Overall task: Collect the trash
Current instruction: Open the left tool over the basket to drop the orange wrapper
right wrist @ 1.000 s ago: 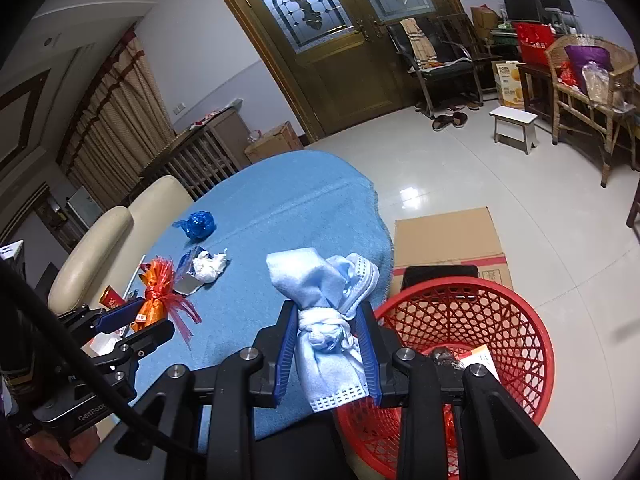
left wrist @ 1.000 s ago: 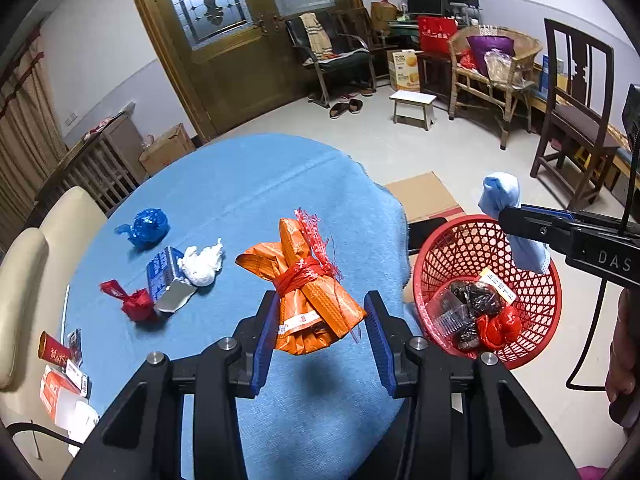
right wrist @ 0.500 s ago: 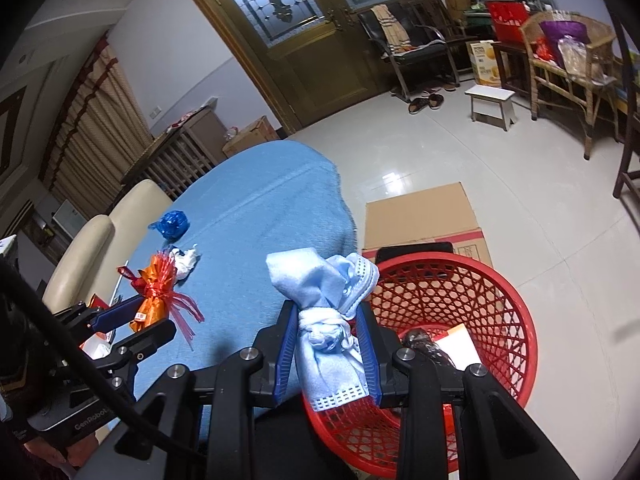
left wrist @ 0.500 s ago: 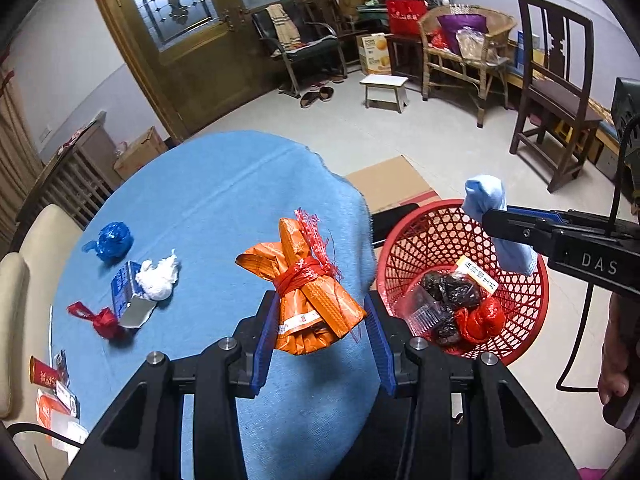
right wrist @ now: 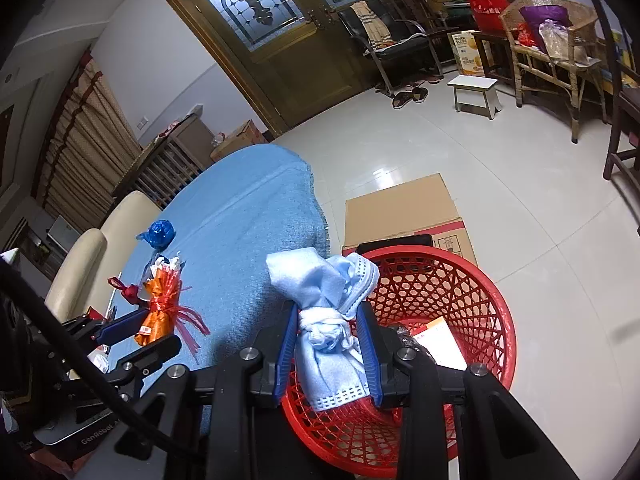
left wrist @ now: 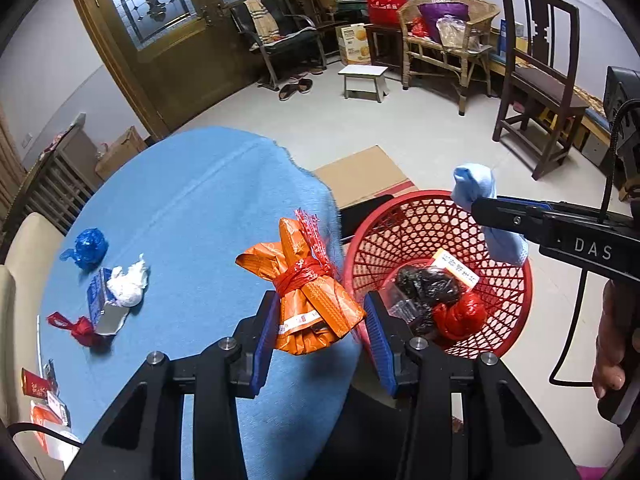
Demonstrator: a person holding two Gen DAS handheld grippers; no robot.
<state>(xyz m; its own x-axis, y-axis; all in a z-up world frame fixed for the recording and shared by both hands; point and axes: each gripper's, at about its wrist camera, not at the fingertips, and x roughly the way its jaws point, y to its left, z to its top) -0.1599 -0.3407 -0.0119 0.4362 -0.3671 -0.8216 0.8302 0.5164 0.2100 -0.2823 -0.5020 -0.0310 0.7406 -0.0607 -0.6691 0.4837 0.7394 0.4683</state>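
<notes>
Table: round table under a blue cloth (left wrist: 192, 200), filling the left and centre of the left wrist view.
Basket: red plastic lattice basket (left wrist: 516, 320) on the floor at lower right, already holding dark and red wrappers.
Orange bundle: crumpled orange foil wrapper tied with red netting (left wrist: 308, 300), frame centre, clamped in the left gripper (left wrist: 320, 332); likely light and crinkly, best pinched at the tied waist.
Mask: knotted pale-blue face mask (right wrist: 326, 328), clenched in the right gripper (right wrist: 326, 356) above the basket; soft, limp.
Leftovers: blue wrapper ball (left wrist: 90, 242), white tissue wad (left wrist: 128, 284), at left.
</notes>
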